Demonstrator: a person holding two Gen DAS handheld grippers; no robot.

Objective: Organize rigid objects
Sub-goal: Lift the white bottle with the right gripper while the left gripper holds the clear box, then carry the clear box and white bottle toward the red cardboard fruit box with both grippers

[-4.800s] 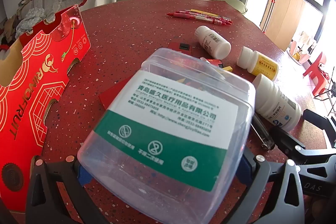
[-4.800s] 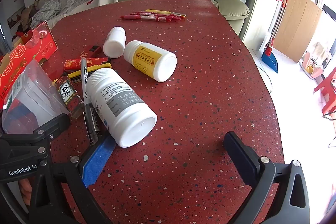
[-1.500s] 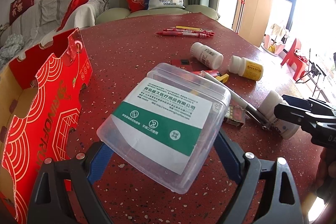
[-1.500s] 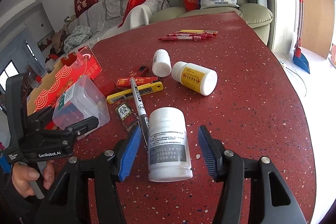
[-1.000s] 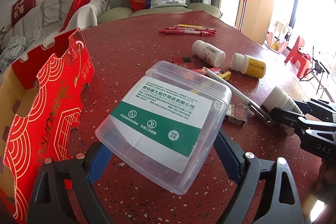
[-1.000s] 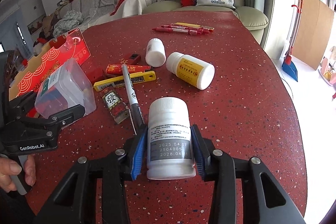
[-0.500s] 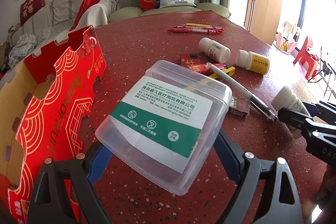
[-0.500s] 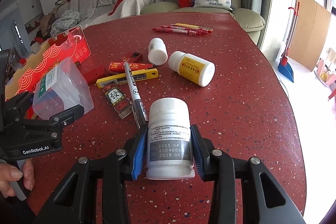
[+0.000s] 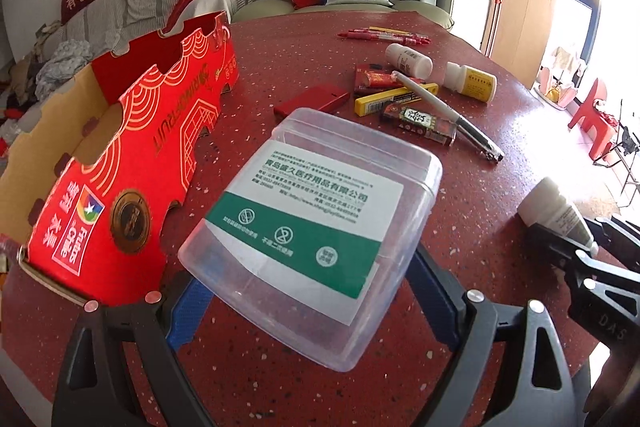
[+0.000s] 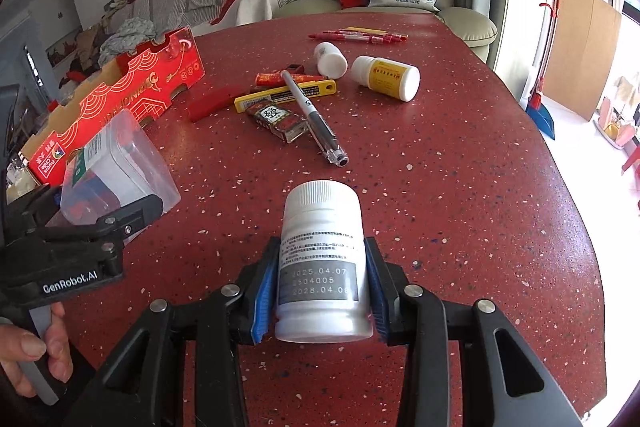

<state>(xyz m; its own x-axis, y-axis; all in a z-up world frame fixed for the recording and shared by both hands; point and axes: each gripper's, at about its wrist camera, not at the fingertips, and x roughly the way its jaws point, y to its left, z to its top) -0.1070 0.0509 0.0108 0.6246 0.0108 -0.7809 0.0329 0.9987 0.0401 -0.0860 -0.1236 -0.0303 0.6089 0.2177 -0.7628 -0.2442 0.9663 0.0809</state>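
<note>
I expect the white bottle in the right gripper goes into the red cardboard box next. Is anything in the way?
The clear plastic container, held in the left gripper, sits between the white bottle and the red cardboard box. Otherwise only bare table shows.

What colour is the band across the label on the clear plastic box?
Green, under a white part; clearest on the clear plastic box in the left wrist view.

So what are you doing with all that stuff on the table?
A person is tidying up with a gripper in each hand. The left gripper holds a clear plastic box by its sides; its jaws have just been closing on it. The right gripper is clamped on a white pill bottle. Pens, two more bottles and a red cardboard tray lie on the red table.
</note>
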